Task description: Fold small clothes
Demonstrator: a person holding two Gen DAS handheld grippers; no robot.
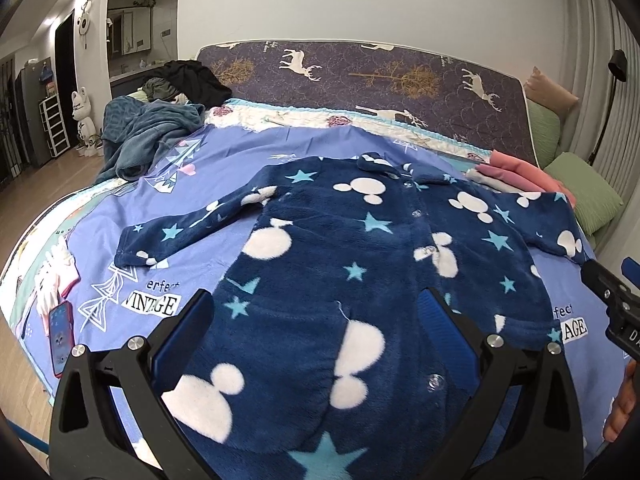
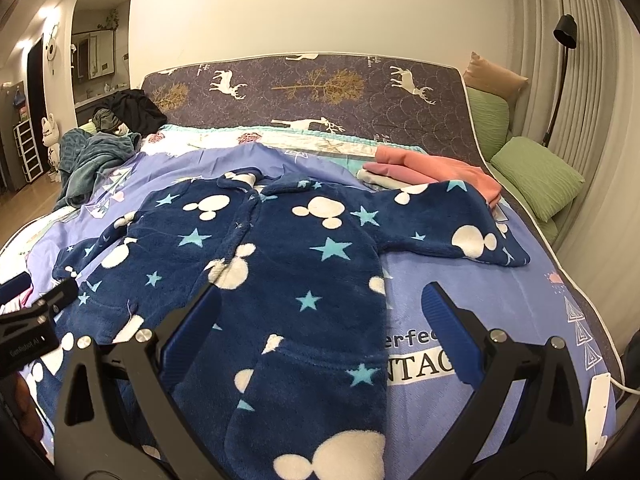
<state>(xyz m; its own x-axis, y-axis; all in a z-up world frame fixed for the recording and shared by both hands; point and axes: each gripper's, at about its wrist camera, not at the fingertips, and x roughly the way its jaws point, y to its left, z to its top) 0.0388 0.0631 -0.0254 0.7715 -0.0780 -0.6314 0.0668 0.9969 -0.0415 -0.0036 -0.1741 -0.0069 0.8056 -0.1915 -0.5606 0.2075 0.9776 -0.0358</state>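
Fleece top (image 1: 340,248) lies flat on bed (image 1: 120,208); both claws (image 1: 316,320) (image 2: 324,316) gape wide, empty.

— How does the left gripper (image 1: 316,320) stand?
— Jaws spread wide, nothing between them.
— And the right gripper (image 2: 322,312)?
— The same: jaws wide apart, gripping nothing, level beside the left one.

Navy fleece top (image 1: 360,248) (white mouse heads, blue stars), flat, front up, sleeves spread on bedsheet (image 1: 120,280)
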